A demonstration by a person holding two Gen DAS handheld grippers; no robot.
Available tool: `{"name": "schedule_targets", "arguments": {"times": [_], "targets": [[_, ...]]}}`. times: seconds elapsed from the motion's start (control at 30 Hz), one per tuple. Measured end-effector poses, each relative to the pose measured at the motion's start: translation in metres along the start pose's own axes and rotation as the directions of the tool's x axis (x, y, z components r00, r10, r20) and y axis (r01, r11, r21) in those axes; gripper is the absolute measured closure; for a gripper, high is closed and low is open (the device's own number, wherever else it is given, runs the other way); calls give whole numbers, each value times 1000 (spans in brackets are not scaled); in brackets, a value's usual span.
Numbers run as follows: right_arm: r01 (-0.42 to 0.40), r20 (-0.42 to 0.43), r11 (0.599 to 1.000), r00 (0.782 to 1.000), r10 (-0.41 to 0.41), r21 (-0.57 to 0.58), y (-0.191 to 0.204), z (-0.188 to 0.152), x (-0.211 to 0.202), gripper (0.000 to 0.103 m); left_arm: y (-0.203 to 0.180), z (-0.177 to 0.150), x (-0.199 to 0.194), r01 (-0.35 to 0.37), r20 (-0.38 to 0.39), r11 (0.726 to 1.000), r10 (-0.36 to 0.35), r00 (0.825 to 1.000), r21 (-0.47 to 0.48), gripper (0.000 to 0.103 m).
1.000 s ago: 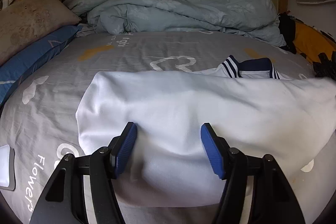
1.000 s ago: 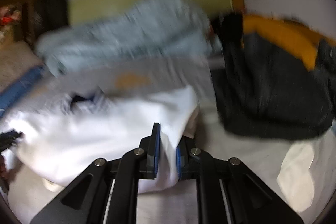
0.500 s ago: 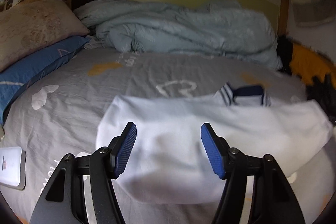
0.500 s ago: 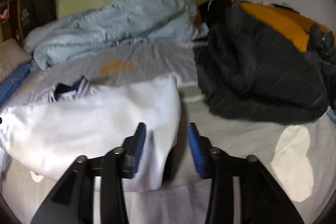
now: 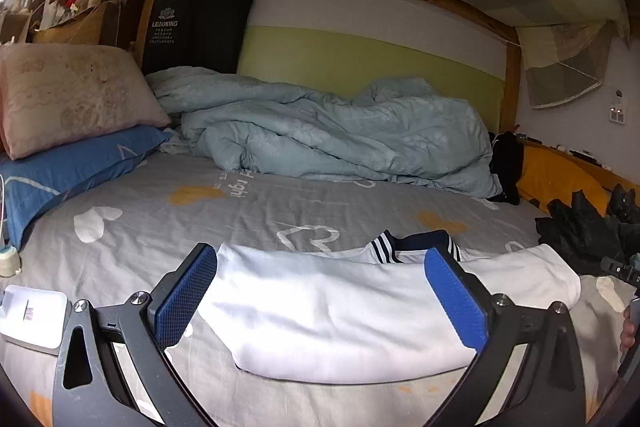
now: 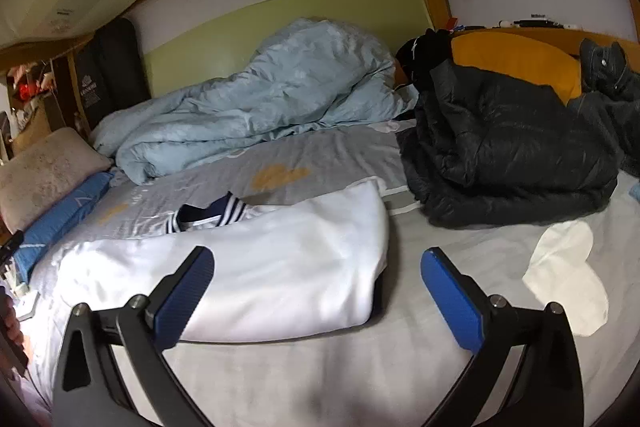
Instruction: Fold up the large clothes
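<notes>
A white shirt (image 5: 340, 315) with a navy striped collar (image 5: 416, 245) lies folded in a wide band across the grey bed sheet (image 5: 256, 211). It also shows in the right wrist view (image 6: 256, 267), with its collar (image 6: 212, 213) at the far side. My left gripper (image 5: 320, 301) is open and empty, raised above the shirt's near edge. My right gripper (image 6: 316, 297) is open and empty, above the shirt's right end.
A crumpled light-blue duvet (image 5: 328, 135) lies at the back of the bed. Pillows (image 5: 68, 99) are stacked at the left. A black puffer jacket (image 6: 508, 155) lies at the right, beside an orange cushion (image 6: 516, 63). A white box (image 5: 32, 315) lies at the left on the sheet.
My right gripper has opened and let go of the shirt's right end. Both grippers have pulled back and up from the shirt, which now lies flat.
</notes>
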State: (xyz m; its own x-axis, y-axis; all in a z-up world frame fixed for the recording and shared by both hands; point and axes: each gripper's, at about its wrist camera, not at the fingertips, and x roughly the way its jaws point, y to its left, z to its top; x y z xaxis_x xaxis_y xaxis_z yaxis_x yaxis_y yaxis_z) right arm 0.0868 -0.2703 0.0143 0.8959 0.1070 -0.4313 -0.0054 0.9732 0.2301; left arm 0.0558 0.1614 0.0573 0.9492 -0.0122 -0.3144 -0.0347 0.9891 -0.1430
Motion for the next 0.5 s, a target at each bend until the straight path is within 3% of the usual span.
{"name": "schedule_targets", "arguments": {"times": [0.2, 0.37, 0.5], "targets": [[-59, -64, 995, 996, 64, 83, -3, -7, 12, 0, 9, -2, 3, -3, -11, 999, 3, 1000, -36, 0], [-150, -167, 957, 966, 195, 248, -16, -20, 33, 7, 9, -3, 3, -2, -5, 999, 2, 1000, -43, 0], [-159, -225, 907, 938, 262, 389, -23, -40, 52, 16, 4, -8, 8, 3, -20, 1000, -4, 1000, -23, 0]]}}
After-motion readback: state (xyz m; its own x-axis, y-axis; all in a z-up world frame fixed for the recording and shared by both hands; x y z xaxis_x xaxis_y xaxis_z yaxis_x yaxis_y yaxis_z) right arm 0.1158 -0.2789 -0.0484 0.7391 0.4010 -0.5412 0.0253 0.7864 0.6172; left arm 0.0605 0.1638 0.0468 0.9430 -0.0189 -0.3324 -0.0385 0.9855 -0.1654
